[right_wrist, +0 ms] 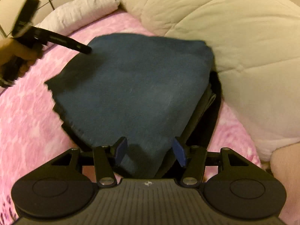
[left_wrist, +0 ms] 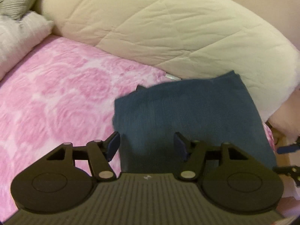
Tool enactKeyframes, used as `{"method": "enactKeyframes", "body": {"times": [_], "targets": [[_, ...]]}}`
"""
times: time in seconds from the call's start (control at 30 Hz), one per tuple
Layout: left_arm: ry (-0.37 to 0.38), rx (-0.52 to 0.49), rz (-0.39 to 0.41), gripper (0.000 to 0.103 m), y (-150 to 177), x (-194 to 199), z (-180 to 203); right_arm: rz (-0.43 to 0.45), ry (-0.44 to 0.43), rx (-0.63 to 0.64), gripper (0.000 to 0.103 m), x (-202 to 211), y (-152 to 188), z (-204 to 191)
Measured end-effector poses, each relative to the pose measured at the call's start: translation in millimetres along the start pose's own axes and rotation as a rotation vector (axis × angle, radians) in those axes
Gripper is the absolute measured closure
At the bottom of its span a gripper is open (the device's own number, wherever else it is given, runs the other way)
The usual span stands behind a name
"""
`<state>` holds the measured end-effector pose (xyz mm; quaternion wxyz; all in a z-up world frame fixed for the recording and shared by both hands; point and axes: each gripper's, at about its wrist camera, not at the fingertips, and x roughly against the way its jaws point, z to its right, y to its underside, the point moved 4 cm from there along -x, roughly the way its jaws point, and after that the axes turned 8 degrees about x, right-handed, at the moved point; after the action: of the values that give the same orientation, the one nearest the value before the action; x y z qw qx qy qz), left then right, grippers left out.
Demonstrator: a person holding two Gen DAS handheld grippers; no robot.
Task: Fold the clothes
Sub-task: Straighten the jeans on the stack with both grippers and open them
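While angled downward, both tongs agape

I see the folded garment lying on the bed, a quilt behind and right of it, a pillow far left, both claws above its near edge.
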<state>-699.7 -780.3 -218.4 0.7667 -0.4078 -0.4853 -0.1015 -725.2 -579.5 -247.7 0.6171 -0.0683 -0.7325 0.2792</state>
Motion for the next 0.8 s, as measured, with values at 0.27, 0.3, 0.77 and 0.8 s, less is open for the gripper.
{"method": "enactKeyframes", "body": {"times": [0.27,0.3,0.77,0.8], "targets": [[-0.12,-0.069,-0.056,0.04,57,-2,3,-0.063,-0.025,-0.064,0.035,-22,13,1],[-0.129,-0.077,-0.05,0.04,53,1,5,-0.071,-0.031,-0.073,0.034,-24,13,2],[-0.225,0.14,-0.048,0.001,85,74,24,-0.025,0.043,-0.069,0.014,25,-4,-10],[-0.223,0.14,-0.046,0.001,87,78,27,-0.029,0.049,-0.085,0.014,28,-3,-12]]}}
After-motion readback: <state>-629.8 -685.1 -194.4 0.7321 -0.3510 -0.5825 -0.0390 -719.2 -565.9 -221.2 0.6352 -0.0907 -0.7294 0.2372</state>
